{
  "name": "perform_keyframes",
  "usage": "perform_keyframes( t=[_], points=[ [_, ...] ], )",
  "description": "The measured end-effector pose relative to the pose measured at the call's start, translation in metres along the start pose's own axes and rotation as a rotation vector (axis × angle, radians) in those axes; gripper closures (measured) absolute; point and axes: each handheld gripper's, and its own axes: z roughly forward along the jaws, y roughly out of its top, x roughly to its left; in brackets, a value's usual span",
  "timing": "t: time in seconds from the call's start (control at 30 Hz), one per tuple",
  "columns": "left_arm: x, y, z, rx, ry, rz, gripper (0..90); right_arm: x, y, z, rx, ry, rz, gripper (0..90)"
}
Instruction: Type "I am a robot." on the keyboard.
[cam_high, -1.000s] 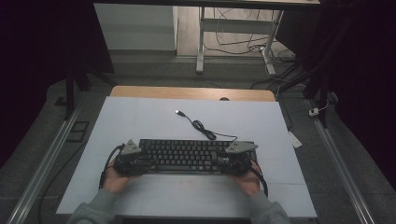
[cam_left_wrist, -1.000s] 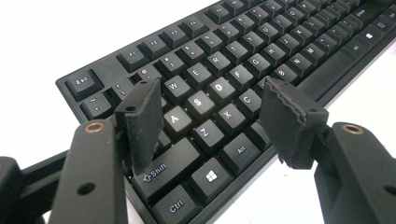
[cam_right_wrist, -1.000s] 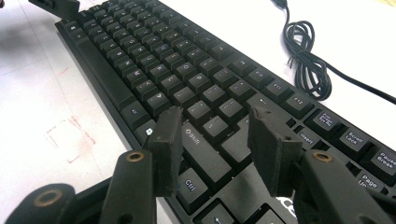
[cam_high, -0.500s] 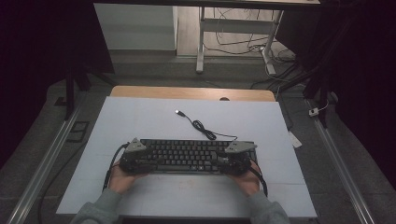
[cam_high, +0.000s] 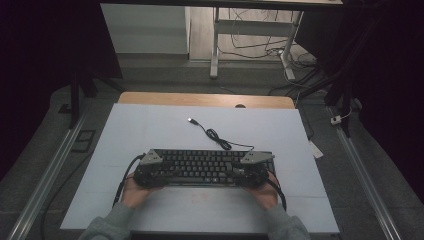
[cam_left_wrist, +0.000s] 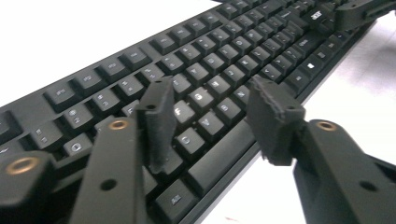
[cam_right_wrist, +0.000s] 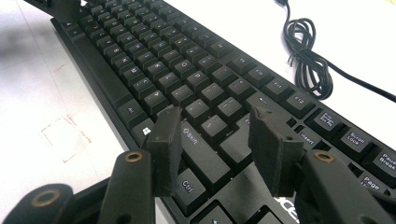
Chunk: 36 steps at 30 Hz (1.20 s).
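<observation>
A flat black plastic keyboard (cam_high: 205, 167) lies across the near part of the pale blue-grey table mat (cam_high: 150, 125), between the two tongs. The left gripper (cam_high: 150, 172) sits over the keyboard's left end and the right gripper (cam_high: 248, 172) over its right end, each held in a hand (cam_high: 132, 192) that comes in from the near edge.

In the left gripper view the jaws stand apart over the keys beside the space bar (cam_left_wrist: 222, 161); they have just been closing, with the near edge of the keyboard below the gap, and I cannot tell whether the pads touch it. In the right gripper view the jaws stand apart above the Shift key (cam_right_wrist: 198, 156) and Ctrl key (cam_right_wrist: 189, 186), pressing on nothing that I can see.

Beyond the right gripper the keyboard's thin black cable (cam_high: 216, 136) runs in a small coil to its plug (cam_high: 191, 120), lying loose on the mat.

The keyboard's near edge sits close in front of both hands, with a bare strip of mat under the wrists. Past the tongs the mat is open up to the wooden table edge (cam_high: 200, 98), and wide bare margins lie outside each gripper.
</observation>
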Motion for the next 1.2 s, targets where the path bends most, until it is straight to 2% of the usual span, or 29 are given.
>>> perform_keyframes(
  t=[0.2, 0.47, 0.67, 0.87, 1.2],
  points=[
    [-0.003, 0.002, 0.003, -0.006, -0.008, 0.019, 69.1, 0.0, 0.0, 0.001, -0.004, 0.001, 0.0, 54.3],
    [-0.006, 0.006, 0.013, 0.021, -0.017, 0.045, 87.3, 0.0, 0.0, 0.001, 0.003, 0.0, -0.007, 54.3],
    [-0.01, 0.009, 0.025, 0.058, -0.023, 0.074, 88.6, 0.0, 0.0, 0.002, 0.003, 0.0, -0.006, 54.3],
    [-0.013, 0.01, 0.035, 0.092, -0.011, 0.088, 88.6, 0.001, 0.0, 0.002, 0.006, -0.002, -0.008, 54.2],
    [-0.013, 0.009, 0.038, 0.111, 0.001, 0.087, 88.5, 0.001, 0.0, 0.002, 0.006, -0.003, -0.009, 53.8]
  ],
)
